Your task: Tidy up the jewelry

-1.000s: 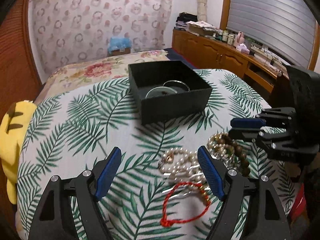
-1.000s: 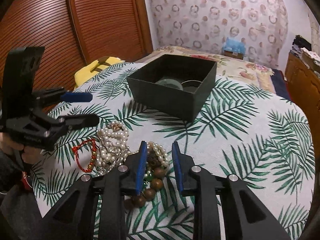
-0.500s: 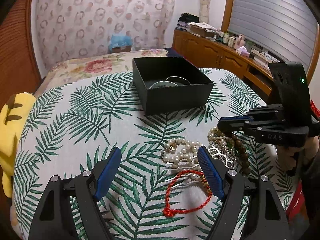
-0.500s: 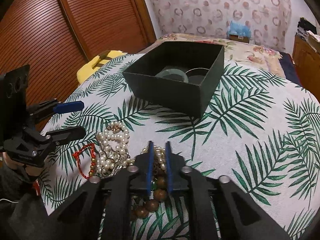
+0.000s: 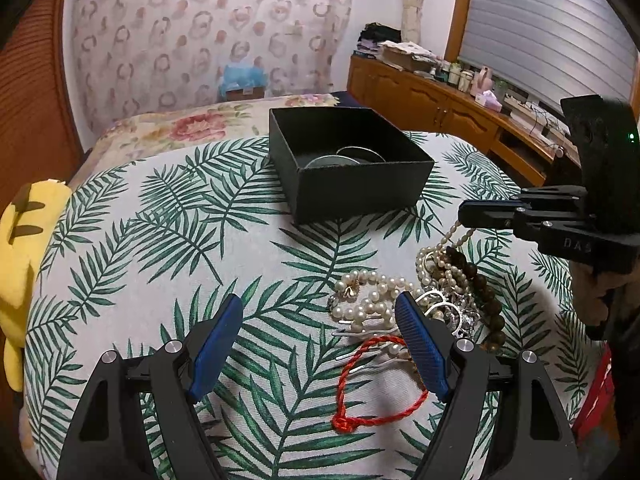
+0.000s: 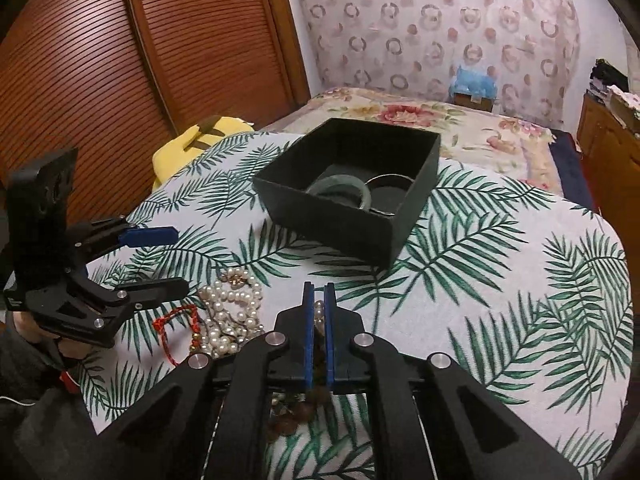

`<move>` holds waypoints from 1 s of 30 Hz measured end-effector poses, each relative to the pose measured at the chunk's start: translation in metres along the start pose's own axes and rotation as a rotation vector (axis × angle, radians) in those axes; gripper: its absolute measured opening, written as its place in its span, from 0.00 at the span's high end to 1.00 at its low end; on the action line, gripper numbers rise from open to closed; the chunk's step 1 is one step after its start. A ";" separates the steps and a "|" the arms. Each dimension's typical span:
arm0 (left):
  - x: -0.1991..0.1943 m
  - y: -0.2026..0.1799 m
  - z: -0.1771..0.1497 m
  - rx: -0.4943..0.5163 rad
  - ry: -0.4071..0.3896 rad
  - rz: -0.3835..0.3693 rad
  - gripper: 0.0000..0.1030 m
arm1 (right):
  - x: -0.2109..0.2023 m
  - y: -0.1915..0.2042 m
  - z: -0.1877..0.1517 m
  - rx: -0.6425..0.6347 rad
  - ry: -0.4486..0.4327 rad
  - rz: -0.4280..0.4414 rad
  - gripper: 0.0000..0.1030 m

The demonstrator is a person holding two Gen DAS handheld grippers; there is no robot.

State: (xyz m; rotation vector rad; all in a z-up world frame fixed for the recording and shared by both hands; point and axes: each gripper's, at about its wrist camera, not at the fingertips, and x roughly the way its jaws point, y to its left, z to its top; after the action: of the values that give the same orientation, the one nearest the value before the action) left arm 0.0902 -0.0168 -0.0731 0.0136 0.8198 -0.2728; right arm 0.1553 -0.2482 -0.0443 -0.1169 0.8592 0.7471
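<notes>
A pile of jewelry lies on the palm-print table: a large pearl strand (image 5: 366,300) (image 6: 234,308), a red cord bracelet (image 5: 374,384) (image 6: 176,328), a dark wooden bead bracelet (image 5: 482,292) and silver pieces. My right gripper (image 6: 319,304) (image 5: 464,216) is shut on a small-pearl strand (image 5: 450,236), lifting one end above the pile. My left gripper (image 5: 320,344) (image 6: 160,260) is open and empty, low over the table beside the pile. The black box (image 5: 400,184) (image 6: 340,224) stands beyond, holding a green bangle (image 6: 340,188) and a silver bangle (image 6: 390,179).
A yellow plush toy (image 5: 16,252) sits at the table's left edge. A floral bed (image 6: 440,120) lies behind the table. A wooden sideboard (image 5: 432,96) with clutter runs along the right wall, wooden slatted doors (image 6: 140,60) on the left.
My right gripper has closed on the small-pearl strand and risen, pulling it up from the pile. My left gripper has stayed open and shifted only slightly.
</notes>
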 end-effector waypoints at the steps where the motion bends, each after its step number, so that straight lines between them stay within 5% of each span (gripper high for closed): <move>1: 0.000 0.000 0.000 0.001 0.000 0.001 0.27 | -0.001 -0.001 0.000 0.001 -0.002 -0.005 0.95; 8: 0.003 0.002 -0.001 0.002 0.008 -0.009 0.28 | -0.022 -0.009 0.001 -0.002 -0.053 -0.068 0.95; 13: 0.005 0.005 0.003 0.014 0.019 -0.017 0.48 | -0.027 -0.009 0.000 -0.019 -0.060 -0.104 0.95; 20: 0.022 0.013 0.010 0.038 0.076 -0.025 0.59 | -0.026 -0.008 -0.002 -0.018 -0.067 -0.099 0.95; 30: 0.041 0.004 0.014 0.107 0.139 -0.013 0.60 | -0.024 -0.009 -0.005 -0.011 -0.064 -0.094 0.95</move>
State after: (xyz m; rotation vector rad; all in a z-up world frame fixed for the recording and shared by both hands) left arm 0.1282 -0.0238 -0.0933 0.1289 0.9425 -0.3301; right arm 0.1477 -0.2700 -0.0324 -0.1420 0.7831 0.6641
